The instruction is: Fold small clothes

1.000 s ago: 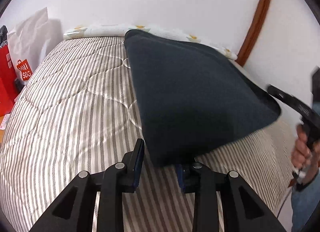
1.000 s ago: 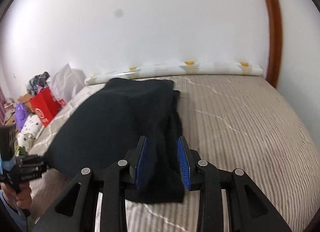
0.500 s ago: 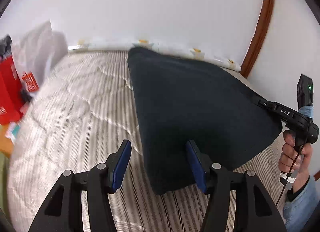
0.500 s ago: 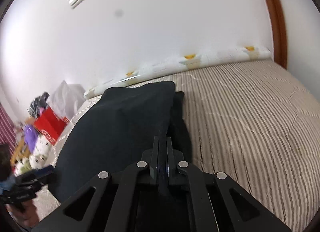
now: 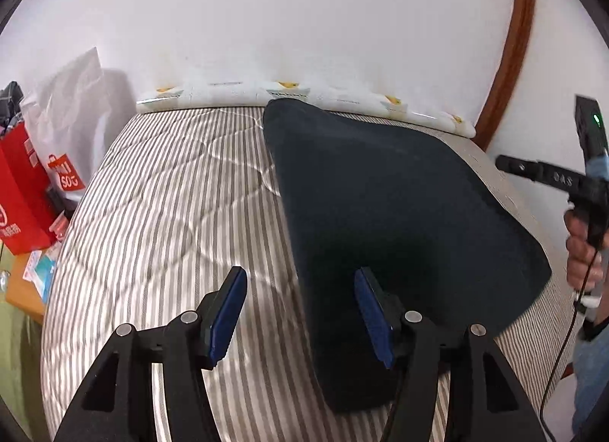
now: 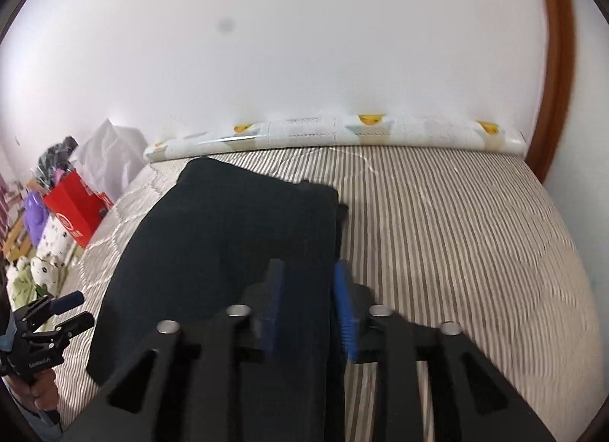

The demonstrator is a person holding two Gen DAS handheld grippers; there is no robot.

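A dark navy garment (image 5: 399,221) lies folded flat on the striped bed (image 5: 171,213). My left gripper (image 5: 298,312) hovers over its near left edge. Its jaws are opening wide, the cloth's edge runs below the gap, and neither pad presses it. In the right wrist view the same garment (image 6: 228,244) stretches away from my right gripper (image 6: 308,305). Those jaws are opening too, with dark cloth showing between the blue pads, not pinched. The right gripper (image 5: 510,166) and the hand holding it show at the left wrist view's right edge. The left gripper (image 6: 72,308) shows low left in the right wrist view.
A rolled patterned mat (image 6: 342,133) lies along the white wall at the bed's far end. A red shopping bag (image 5: 23,190) and a white plastic bag (image 5: 76,99) stand beside the bed's left side, with soft toys (image 6: 42,263). A wooden door frame (image 5: 510,42) rises at the right.
The left jaws let go of the garment's corner and spread. The right jaws shut, then parted again. Both grippers pulled back and up, and the lifted cloth settled flat on the bed.
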